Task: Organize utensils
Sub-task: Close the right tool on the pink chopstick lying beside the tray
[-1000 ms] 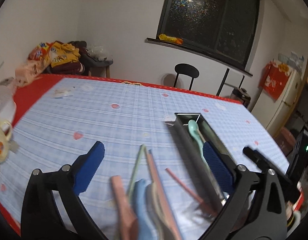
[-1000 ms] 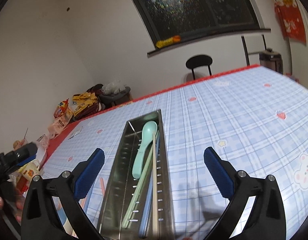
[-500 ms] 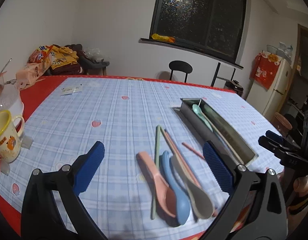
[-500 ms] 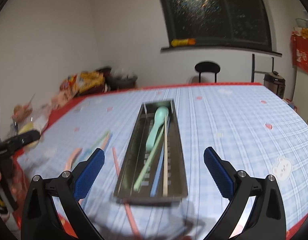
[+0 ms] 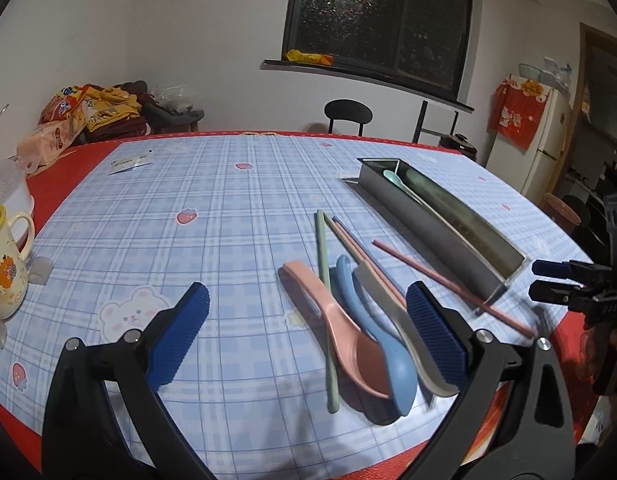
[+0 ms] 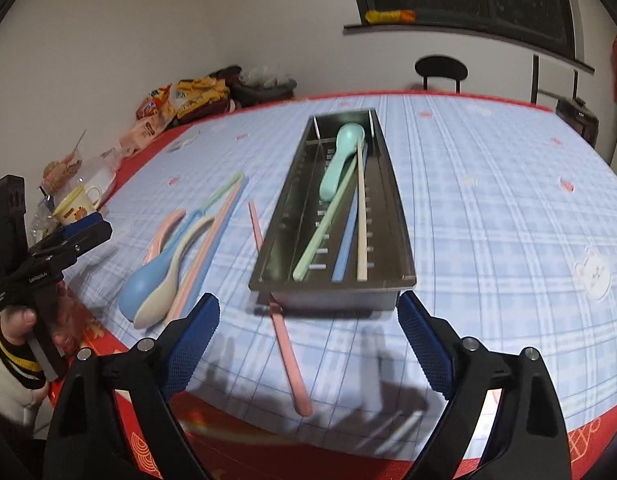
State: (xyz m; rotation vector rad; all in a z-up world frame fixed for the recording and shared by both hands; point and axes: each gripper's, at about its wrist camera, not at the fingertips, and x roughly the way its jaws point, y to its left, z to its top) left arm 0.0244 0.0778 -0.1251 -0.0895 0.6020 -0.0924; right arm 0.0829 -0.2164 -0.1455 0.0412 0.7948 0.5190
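Both sets of jaws stand apart and grip nothing; the right gripper [image 6: 308, 332] has just been narrowing a little over the near end of the steel tray [image 6: 400, 216], the left gripper [image 5: 306, 328] hovers by the loose spoons [image 5: 356, 344] and chopsticks [image 5: 322, 248]. The desk [image 5: 196, 208] wears a blue checked cloth with a red edge. Inside the tray lie a mint spoon [image 6: 340, 160] and three chopsticks. A pink chopstick [image 6: 286, 344] lies partly under the tray's near corner. A yellow-rimmed mug [image 5: 4, 264] stands left; a black chair [image 5: 347, 114] waits under the dark window [image 5: 380, 20].
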